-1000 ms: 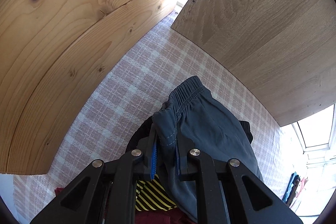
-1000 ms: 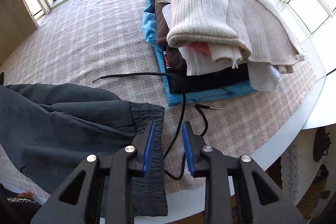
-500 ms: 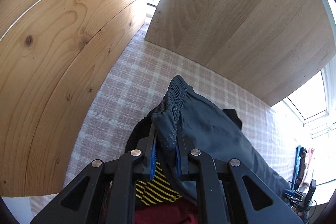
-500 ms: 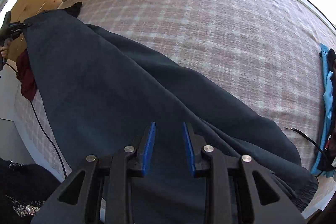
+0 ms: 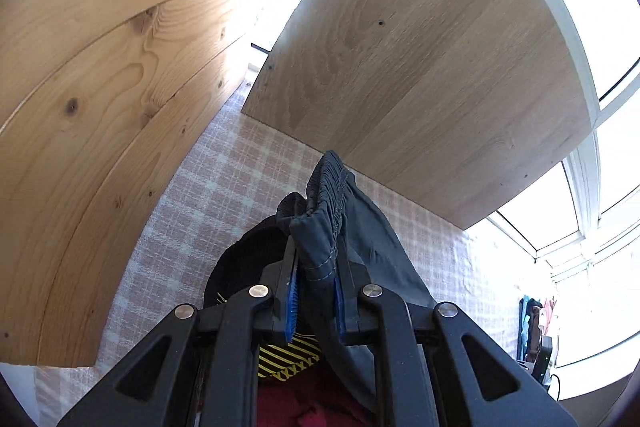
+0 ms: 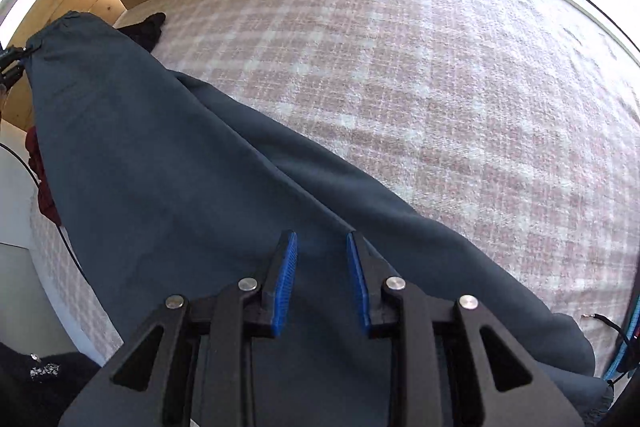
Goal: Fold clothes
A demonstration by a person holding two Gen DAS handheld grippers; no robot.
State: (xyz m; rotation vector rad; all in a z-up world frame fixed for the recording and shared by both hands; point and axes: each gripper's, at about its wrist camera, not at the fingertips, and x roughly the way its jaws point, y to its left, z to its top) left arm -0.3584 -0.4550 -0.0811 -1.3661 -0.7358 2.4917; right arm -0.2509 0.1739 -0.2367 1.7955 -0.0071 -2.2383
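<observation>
Left gripper (image 5: 316,267) clamps grey trousers (image 6: 192,167); right gripper (image 6: 321,267) fingers parted above.

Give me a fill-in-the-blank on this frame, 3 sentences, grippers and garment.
1. The left gripper is shut on the grey trousers' ____.
2. The right gripper hovers over the trousers with its jaws ____.
3. The trousers lie across a pink ____ cloth.

Missing words: waistband; open; checked
</observation>
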